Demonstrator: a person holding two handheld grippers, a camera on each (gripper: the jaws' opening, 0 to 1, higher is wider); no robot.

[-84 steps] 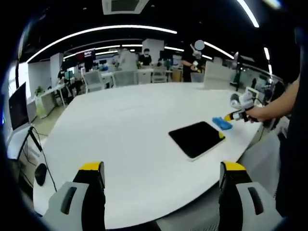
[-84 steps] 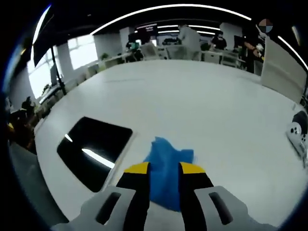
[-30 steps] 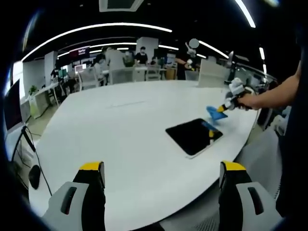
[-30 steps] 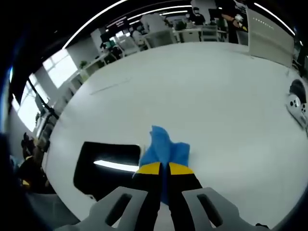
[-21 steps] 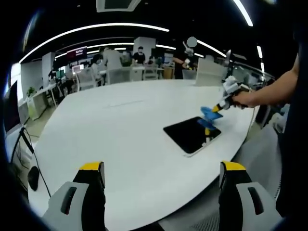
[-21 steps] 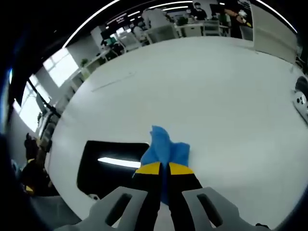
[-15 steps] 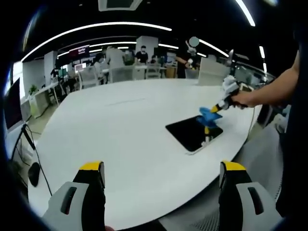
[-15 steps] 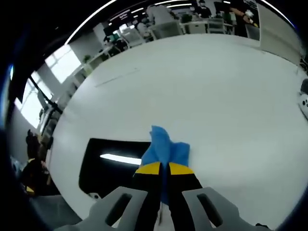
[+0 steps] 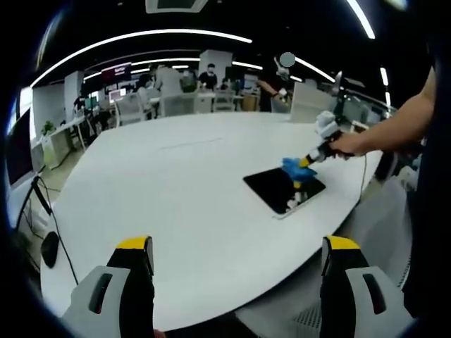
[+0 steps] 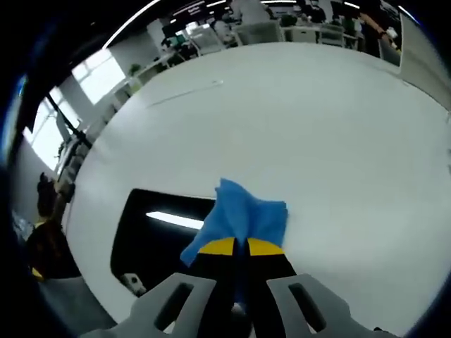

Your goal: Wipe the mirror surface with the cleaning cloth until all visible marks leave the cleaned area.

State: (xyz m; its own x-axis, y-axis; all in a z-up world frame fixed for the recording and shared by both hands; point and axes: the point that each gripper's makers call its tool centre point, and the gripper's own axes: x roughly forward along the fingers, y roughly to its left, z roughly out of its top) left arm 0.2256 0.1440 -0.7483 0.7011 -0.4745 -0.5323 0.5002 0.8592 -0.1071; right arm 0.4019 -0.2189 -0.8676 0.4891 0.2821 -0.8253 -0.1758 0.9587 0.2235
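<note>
A dark rectangular mirror (image 9: 280,188) (image 10: 163,232) with a pale rim lies flat near the right edge of the big white table (image 9: 183,183). In the right gripper view my right gripper (image 10: 235,248) is shut on a blue cleaning cloth (image 10: 239,215), which hangs over the mirror's near right side. The left gripper view shows that same gripper (image 9: 308,160) and the cloth (image 9: 292,166) above the mirror's far corner, held by a person's bare arm (image 9: 391,130). My left gripper (image 9: 232,246) stands open, well back from the mirror, with nothing between its fingers.
The white table (image 10: 338,148) stretches far beyond the mirror. A ceiling light reflects as a bright streak (image 10: 173,220) in the mirror. Desks, chairs and several people (image 9: 211,81) fill the office behind. A monitor stand and cables (image 9: 42,211) sit at the left.
The right gripper has carried the blue cloth from beside the mirror to over its edge. The left gripper has stayed open and about where it was.
</note>
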